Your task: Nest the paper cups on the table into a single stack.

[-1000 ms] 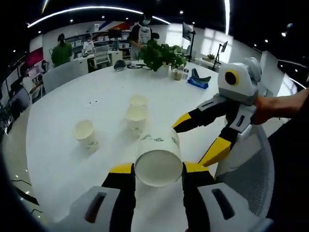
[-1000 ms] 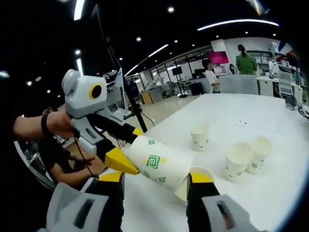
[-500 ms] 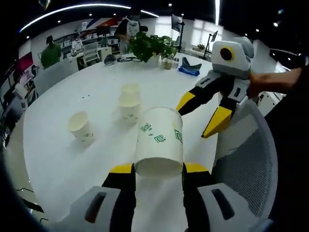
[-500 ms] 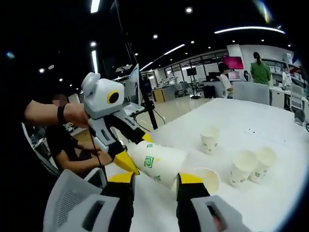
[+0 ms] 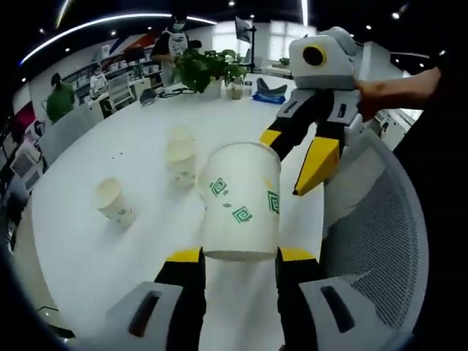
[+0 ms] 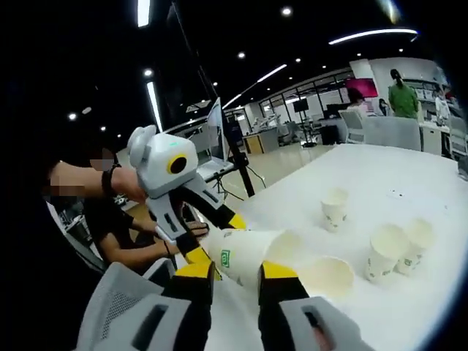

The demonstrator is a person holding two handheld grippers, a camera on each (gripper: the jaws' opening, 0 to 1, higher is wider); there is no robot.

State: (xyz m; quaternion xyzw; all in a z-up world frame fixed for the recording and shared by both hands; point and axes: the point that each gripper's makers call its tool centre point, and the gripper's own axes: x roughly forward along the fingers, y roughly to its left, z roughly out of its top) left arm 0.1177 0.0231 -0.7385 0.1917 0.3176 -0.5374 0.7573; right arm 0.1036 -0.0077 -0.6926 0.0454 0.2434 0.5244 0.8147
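Left gripper (image 5: pixel 240 256) clamps a cup (image 5: pixel 240 201). Right gripper (image 5: pixel 292 164), jaws apart, hangs just beside it. Beyond on the table (image 5: pixel 110 241): a lone cup (image 5: pixel 113 201), two cups (image 5: pixel 180 152) together, a plant (image 5: pixel 205 67). A mesh chair (image 5: pixel 373 241) stands right.

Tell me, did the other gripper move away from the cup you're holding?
Yes. In the left gripper view the right gripper now sits higher against the white table, its yellow jaws beside the held paper cup rather than low by its rim.
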